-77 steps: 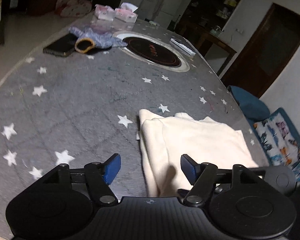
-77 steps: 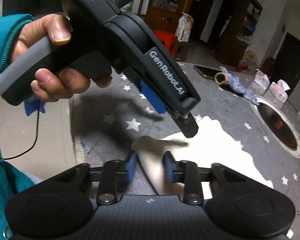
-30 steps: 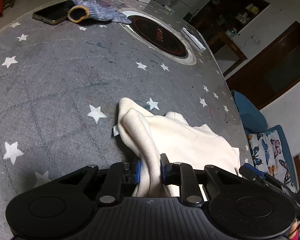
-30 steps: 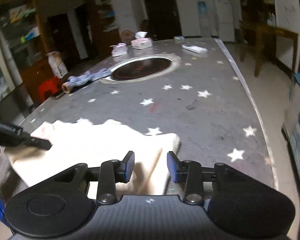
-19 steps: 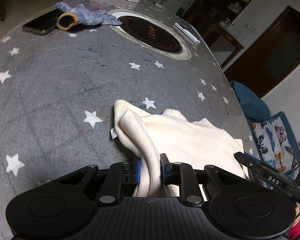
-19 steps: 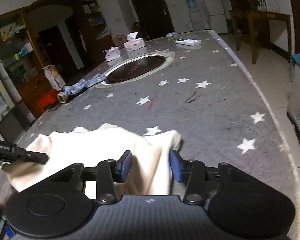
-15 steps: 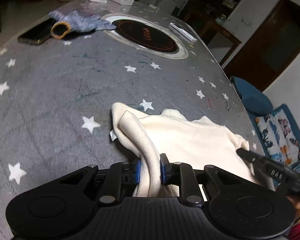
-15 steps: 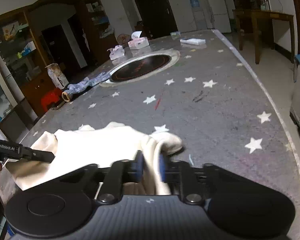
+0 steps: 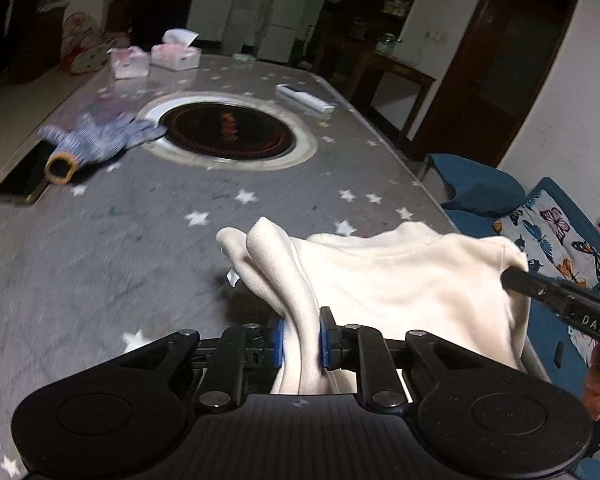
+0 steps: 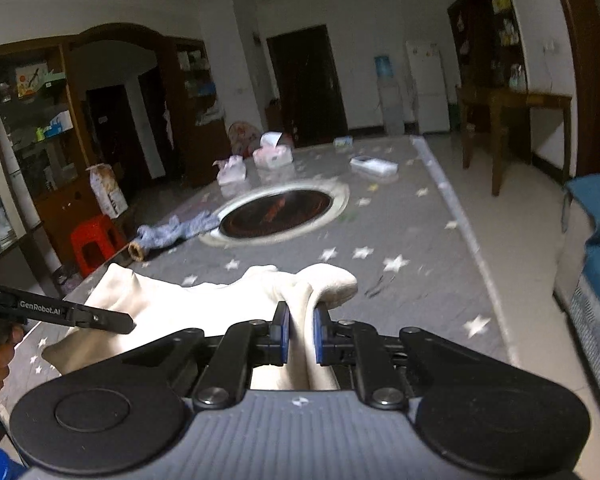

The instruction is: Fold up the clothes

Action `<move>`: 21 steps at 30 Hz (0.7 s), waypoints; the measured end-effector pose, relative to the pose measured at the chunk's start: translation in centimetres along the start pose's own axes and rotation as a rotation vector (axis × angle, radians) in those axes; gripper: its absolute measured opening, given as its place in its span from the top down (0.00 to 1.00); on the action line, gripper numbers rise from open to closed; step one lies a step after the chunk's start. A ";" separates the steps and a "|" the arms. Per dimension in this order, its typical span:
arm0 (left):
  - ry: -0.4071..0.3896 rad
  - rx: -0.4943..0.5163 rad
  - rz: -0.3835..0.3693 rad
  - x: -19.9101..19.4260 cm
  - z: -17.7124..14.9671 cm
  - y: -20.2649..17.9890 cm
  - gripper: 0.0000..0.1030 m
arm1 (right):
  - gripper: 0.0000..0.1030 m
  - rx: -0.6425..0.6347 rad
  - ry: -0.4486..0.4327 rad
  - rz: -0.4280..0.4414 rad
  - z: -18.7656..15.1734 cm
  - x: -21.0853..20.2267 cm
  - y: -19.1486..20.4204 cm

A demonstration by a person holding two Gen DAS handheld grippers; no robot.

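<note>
A cream garment (image 9: 400,276) hangs stretched between my two grippers above the near end of the grey star-patterned table (image 9: 100,248). My left gripper (image 9: 302,332) is shut on a bunched fold at the garment's left corner. My right gripper (image 10: 300,328) is shut on the opposite corner of the garment (image 10: 188,308), with cloth pinched between its blue pads. In the left wrist view the right gripper (image 9: 516,276) reaches the cloth from the right. In the right wrist view the left gripper (image 10: 128,326) enters from the left. The garment's lower part is hidden behind the gripper bodies.
Further up the table lie a blue knit glove (image 9: 96,142), a dark phone (image 9: 20,178), a round inset hotplate (image 9: 228,130), two tissue boxes (image 9: 176,56) and a white remote (image 9: 304,98). A blue seat (image 9: 480,188) stands off the right edge, a red stool (image 10: 96,244) off the left.
The right gripper has shut on the garment's corner. Both grippers have risen and lifted the near edge of the garment off the table. The left gripper has rolled.
</note>
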State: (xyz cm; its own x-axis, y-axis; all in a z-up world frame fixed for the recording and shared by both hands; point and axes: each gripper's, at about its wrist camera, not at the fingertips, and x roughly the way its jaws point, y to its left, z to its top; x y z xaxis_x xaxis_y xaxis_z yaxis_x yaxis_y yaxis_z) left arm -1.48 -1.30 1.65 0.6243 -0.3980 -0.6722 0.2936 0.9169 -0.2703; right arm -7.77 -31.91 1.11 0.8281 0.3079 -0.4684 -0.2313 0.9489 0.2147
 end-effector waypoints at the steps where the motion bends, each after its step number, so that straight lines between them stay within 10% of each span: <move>1: -0.003 0.009 -0.004 0.1 0.3 -0.4 0.82 | 0.90 -0.003 -0.008 -0.009 0.3 -0.3 -0.1; 21: -0.005 0.138 -0.033 3.3 4.2 -6.0 0.82 | 0.90 -0.056 -0.098 -0.146 5.0 -2.6 -3.3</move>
State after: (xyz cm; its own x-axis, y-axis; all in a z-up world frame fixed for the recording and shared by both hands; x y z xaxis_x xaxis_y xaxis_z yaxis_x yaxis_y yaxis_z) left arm 1.88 -8.21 3.95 0.6162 -0.4280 -0.6612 0.4104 0.8910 -0.1943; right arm -6.61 -36.24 5.91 0.9001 0.1609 -0.4050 -0.1306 0.9862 0.1015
